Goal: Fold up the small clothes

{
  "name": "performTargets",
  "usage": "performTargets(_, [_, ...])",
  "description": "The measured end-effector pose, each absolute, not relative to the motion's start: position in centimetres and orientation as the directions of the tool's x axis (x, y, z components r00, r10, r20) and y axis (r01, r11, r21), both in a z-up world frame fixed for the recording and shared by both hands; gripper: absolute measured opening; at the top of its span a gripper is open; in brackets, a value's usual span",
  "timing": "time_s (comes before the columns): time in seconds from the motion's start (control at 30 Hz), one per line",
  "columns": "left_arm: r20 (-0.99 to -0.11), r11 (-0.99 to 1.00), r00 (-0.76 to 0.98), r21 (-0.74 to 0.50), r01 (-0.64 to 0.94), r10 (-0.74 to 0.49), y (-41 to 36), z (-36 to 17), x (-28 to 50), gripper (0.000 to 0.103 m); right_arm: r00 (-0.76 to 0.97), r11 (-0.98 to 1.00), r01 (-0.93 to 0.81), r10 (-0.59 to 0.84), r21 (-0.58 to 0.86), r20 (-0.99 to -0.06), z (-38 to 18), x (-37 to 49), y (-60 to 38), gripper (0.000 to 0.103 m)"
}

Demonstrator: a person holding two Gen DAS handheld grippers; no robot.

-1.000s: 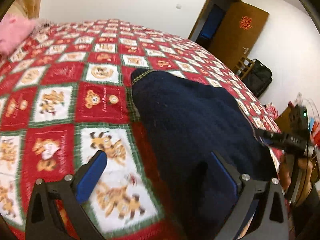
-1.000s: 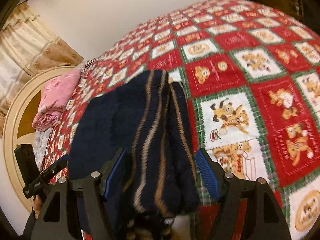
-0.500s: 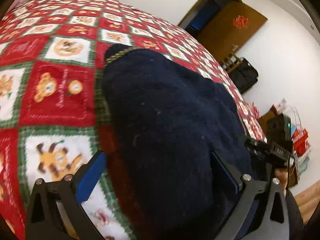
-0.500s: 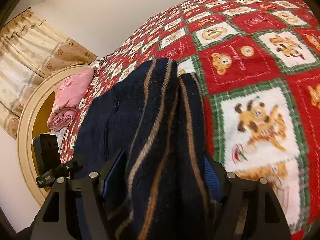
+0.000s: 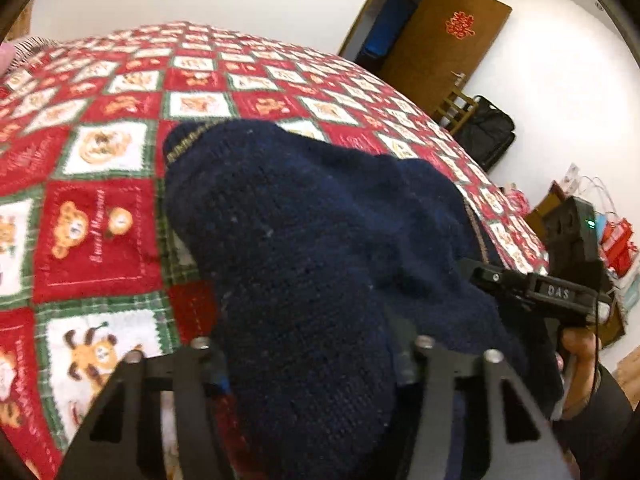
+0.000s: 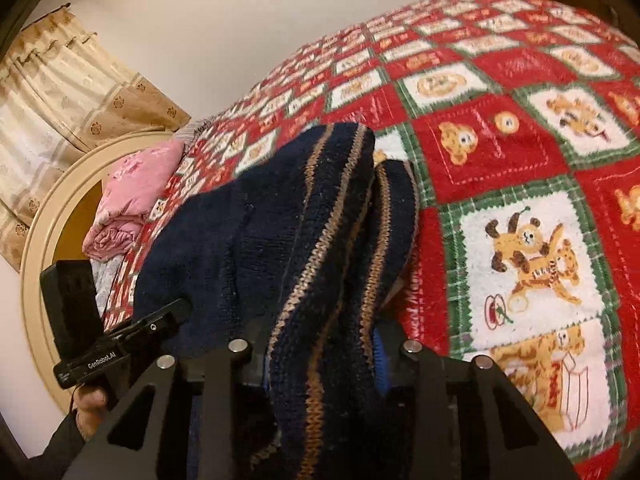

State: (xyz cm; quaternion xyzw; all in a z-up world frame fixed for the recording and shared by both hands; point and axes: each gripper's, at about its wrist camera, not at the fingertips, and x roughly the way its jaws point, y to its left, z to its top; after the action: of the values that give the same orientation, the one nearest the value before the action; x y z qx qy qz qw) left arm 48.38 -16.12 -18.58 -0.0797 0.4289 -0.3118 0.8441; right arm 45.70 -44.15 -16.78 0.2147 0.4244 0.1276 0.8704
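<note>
1. Two grippers grip one navy sweater (image 5: 304, 240) lying on the red patchwork blanket (image 5: 96, 236).
2. Left gripper (image 5: 308, 364), at 6 o'clock in its view, is clamped on plain navy knit.
3. Right gripper (image 6: 320, 356), also at 6 o'clock, is clamped on the tan-striped edge.
4. A pink cloth (image 6: 132, 200) lies at 9 o'clock, well apart.
</note>
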Motion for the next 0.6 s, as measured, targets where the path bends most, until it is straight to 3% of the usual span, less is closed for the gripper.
performTargets(0.13, [-0.659,0.817,0.502,-0.338,0.467,-0.56,-16.1,-16.1,46.4,0.044,0.653,0.86,-0.044,0.41,0.509,-0.637,-15.2,44.2,-43.7,0.034])
performTargets(0.6, [-0.547,0.842,0.641,-0.317,0.436,-0.538,-7.7,-8.5,37.7,0.043,0.661,0.803,-0.224,0.541,0.552,-0.519,-8.3,38.0,-35.2,0.034])
